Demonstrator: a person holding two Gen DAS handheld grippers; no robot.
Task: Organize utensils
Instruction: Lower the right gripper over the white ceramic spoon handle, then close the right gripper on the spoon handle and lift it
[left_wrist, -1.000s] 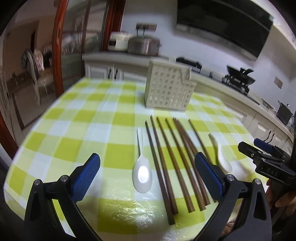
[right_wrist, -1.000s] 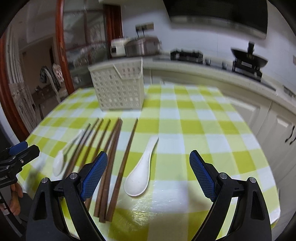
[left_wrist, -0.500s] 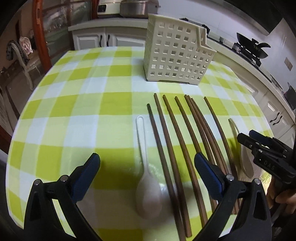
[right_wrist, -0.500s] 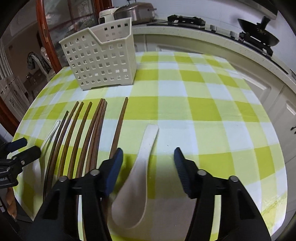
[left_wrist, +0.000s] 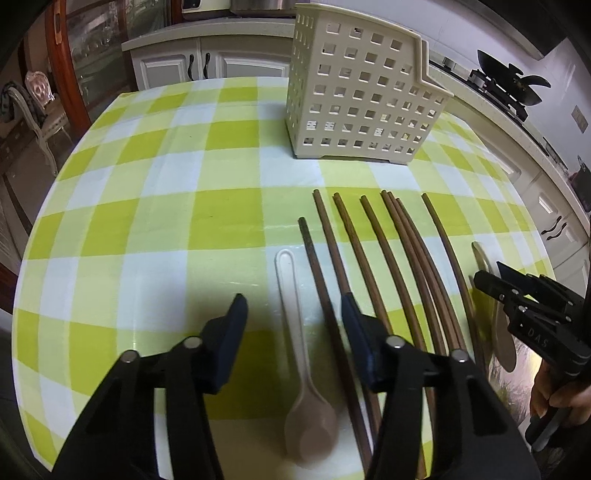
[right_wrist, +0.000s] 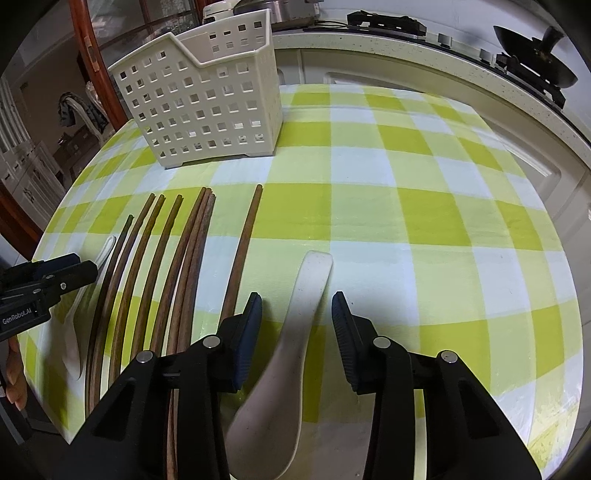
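green-and-white checked cloth covers the worktop, and on it a row of brown wooden chopsticks lies side by side, their far tips pointing toward a cream slotted utensil basket that stands upright farther back. a slim white spoon lies just left of the chopsticks, bowl toward the near edge. the left gripper hangs over it with its jaws partly apart, having just been closing; the spoon's handle and the leftmost chopstick lie between the blue pads, which do not touch the handle. a broader white ceramic spoon lies to the right of the chopsticks, handle pointing away. the right gripper straddles that handle, jaws also partly apart after just narrowing, with a gap showing on each side of the handle. in each wrist view the other gripper shows at the frame's edge, with fingers of the person's hand wrapped round its grip.
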